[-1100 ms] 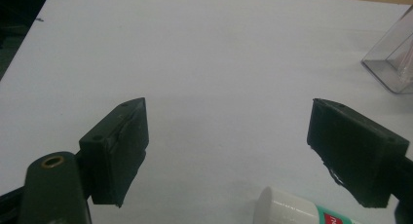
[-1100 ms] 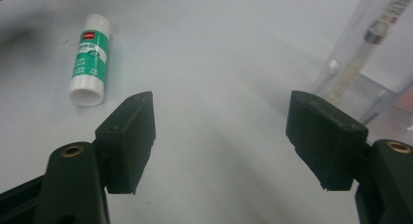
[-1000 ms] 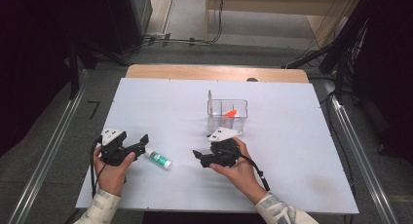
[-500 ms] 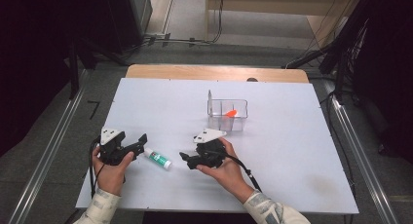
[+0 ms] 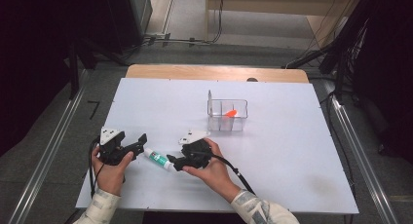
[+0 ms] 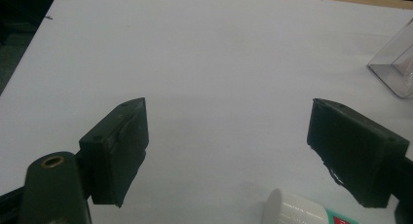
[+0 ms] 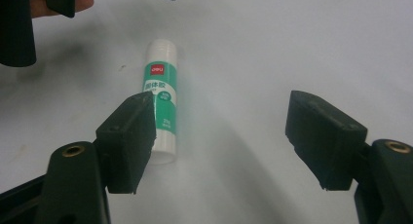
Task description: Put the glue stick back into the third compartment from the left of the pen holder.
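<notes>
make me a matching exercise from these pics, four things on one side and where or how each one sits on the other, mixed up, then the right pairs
Things:
1. glue stick
2. clear box
3. orange item
4. left gripper

Places or states:
A. inside the clear box
B. lying flat between the two grippers
C. open, at the near left of the table
D. standing toward the middle of the table

Pairs: 1-B, 2-D, 3-A, 4-C

Wide bare table [image 5: 292, 151] to the right and front of the clear bin [image 5: 227, 115], open for passage. Between left gripper [image 5: 139, 142] and right gripper [image 5: 171, 161], only a narrow gap, blocked by the glue stick [image 5: 157, 158] lying flat. Bare surface beyond, toward the far edge.
</notes>
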Demonstrator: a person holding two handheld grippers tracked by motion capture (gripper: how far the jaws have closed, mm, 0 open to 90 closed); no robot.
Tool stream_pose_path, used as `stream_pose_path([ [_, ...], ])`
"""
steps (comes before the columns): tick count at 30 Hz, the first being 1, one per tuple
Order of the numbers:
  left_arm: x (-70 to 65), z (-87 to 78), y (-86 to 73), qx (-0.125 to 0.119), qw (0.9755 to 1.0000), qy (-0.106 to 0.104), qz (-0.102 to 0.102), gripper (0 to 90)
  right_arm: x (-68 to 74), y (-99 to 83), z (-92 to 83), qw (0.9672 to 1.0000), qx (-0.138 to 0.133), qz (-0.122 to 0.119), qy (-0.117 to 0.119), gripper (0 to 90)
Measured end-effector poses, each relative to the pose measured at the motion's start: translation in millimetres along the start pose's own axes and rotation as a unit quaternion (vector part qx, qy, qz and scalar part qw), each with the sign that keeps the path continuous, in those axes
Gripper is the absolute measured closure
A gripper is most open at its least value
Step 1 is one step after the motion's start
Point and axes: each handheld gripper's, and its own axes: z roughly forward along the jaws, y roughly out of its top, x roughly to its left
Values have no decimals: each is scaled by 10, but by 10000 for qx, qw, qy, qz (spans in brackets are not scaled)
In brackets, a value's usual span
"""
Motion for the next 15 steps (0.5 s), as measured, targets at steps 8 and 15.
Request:
stream_pose_path([
  [8, -9, 4, 1, 9, 10000, -5, 14, 155, 87, -1, 105, 9999, 65, -60, 76, 256],
  [15, -7, 5, 0, 15, 10000, -13, 20, 155, 150, -21, 213, 9998, 152, -76, 90, 259],
])
